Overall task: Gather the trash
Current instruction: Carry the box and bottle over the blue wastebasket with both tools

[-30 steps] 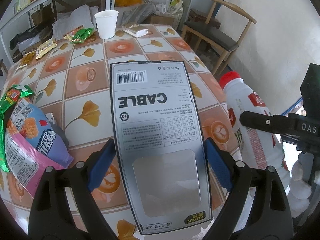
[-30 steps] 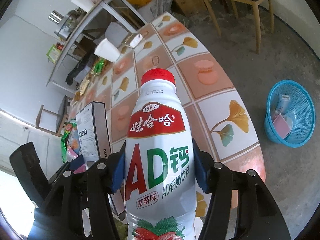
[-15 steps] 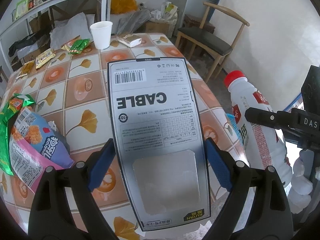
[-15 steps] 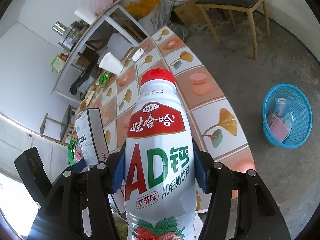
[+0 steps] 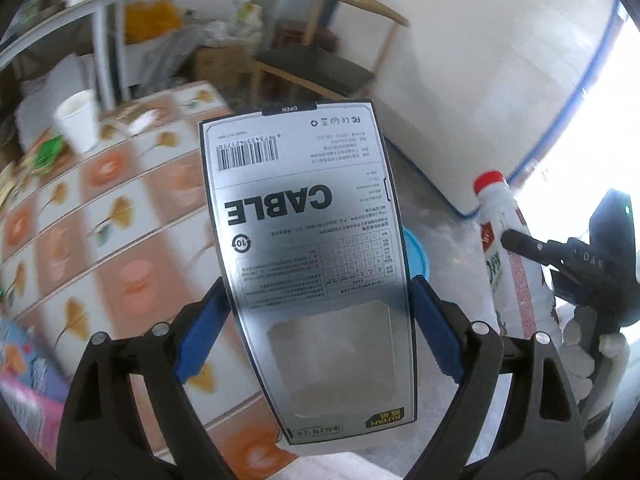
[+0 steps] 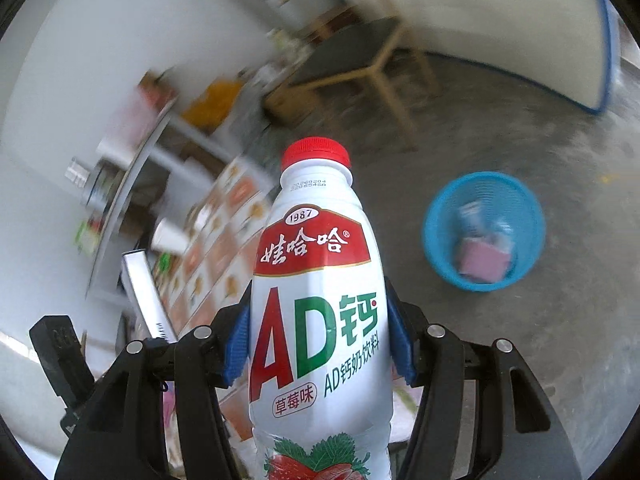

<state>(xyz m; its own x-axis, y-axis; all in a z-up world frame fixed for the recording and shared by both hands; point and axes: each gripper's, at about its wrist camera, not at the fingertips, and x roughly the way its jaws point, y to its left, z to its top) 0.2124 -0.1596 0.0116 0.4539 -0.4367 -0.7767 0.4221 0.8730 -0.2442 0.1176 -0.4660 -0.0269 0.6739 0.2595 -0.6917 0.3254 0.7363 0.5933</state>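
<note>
Aloft, left tongs clamped on cable box, right tongs on milk bottle.

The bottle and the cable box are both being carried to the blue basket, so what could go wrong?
The basket is small and already holds trash, so the tall bottle might bounce off its rim or tip it. The flat cable box is pinched only at its edges by the left gripper, so it could slip. Dropped together, they could collide.

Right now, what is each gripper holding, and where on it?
Left gripper clamps the cable box by its side edges, low down. Right gripper clamps the milk drink bottle around its body.
</note>
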